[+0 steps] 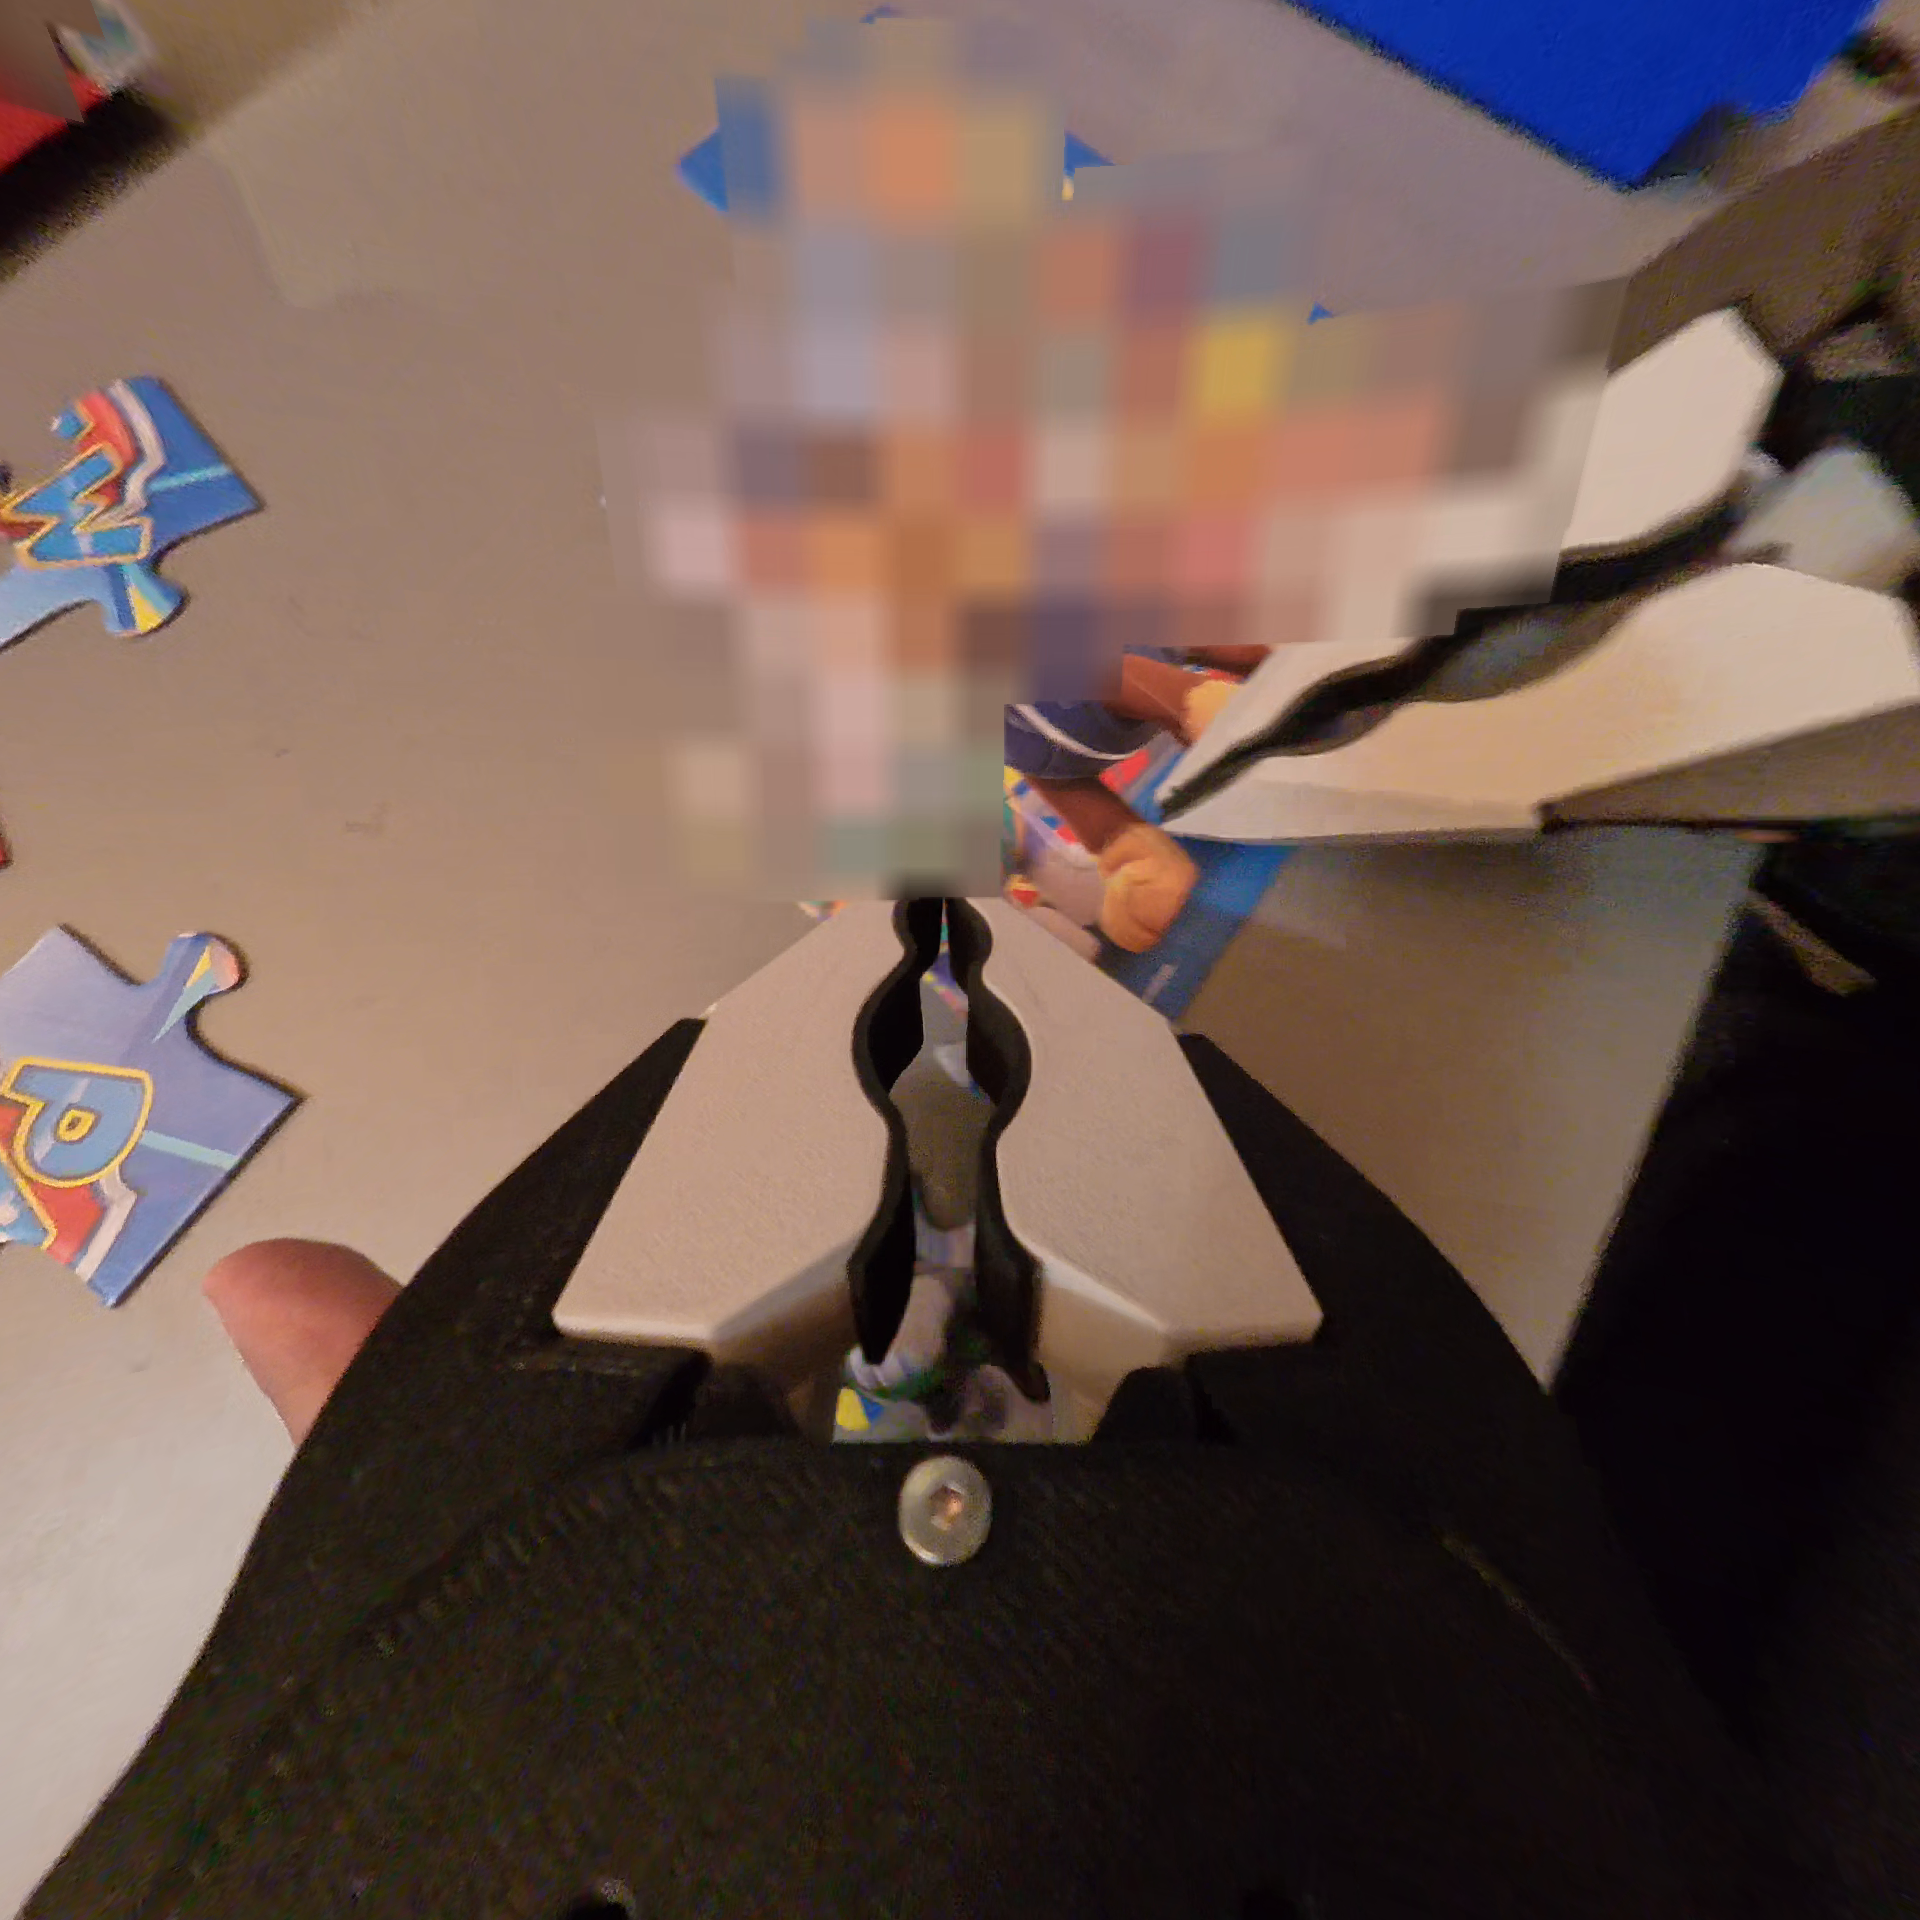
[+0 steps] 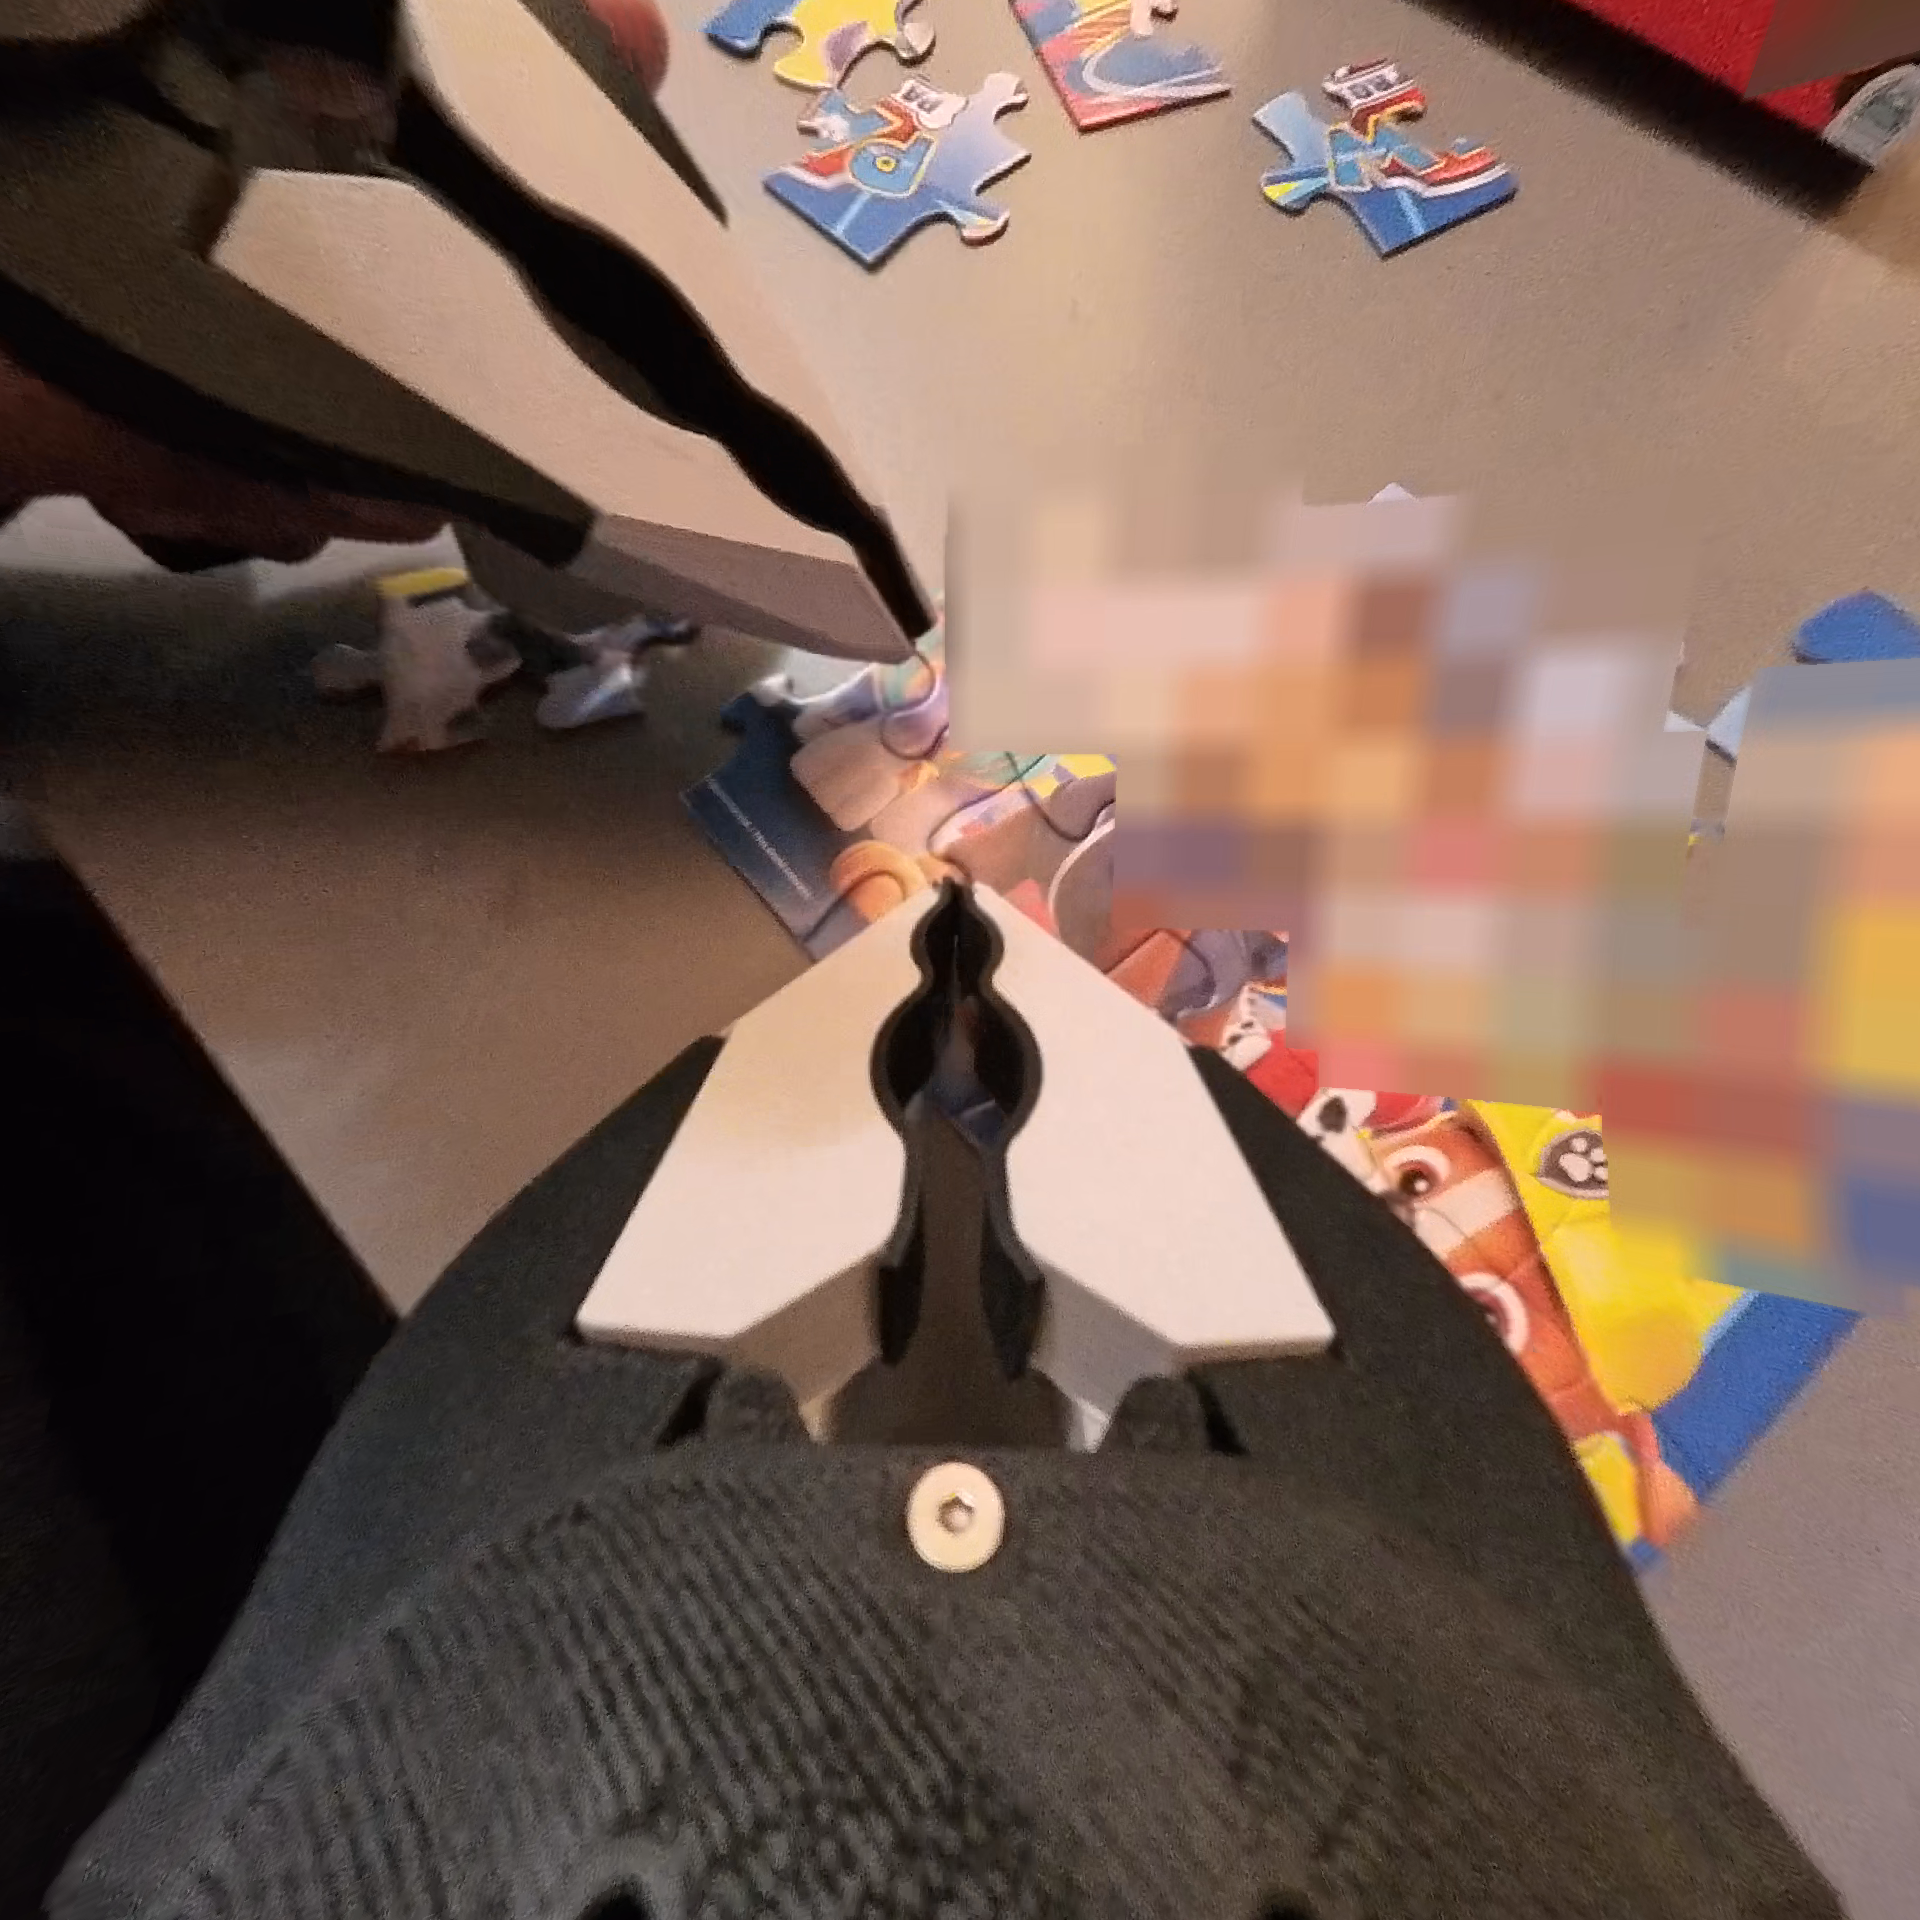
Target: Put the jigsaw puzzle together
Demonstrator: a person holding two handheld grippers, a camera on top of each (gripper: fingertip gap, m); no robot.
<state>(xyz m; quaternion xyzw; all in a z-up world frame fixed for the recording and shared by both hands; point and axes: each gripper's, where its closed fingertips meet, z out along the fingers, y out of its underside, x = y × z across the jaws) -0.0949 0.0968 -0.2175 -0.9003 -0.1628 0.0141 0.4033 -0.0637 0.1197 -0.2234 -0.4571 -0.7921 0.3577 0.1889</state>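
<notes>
A part-assembled cartoon jigsaw (image 1: pixel 1143 883) lies on the beige table (image 1: pixel 468 779); much of it is masked. My left gripper (image 1: pixel 940 920) has its jaws drawn together to a thin slit, and I see nothing between them. In the right wrist view its tips (image 2: pixel 909 623) rest at the jigsaw's far left edge (image 2: pixel 831 831). My right gripper (image 2: pixel 951 894) is shut with nothing in it, its tips over the jigsaw's near left corner. It also shows in the left wrist view (image 1: pixel 1174 800), its tips down on the picture.
Loose blue pieces lie at the left (image 1: pixel 114 509) (image 1: pixel 114 1112) and show far off in the right wrist view (image 2: pixel 894 156) (image 2: pixel 1382 166). Two pale pieces (image 2: pixel 436 665) lie under the left gripper. A fingertip (image 1: pixel 301 1320) shows beside it. The table edge (image 2: pixel 208 1039) drops to dark floor. About 5 cm separates my left fingertips from my right.
</notes>
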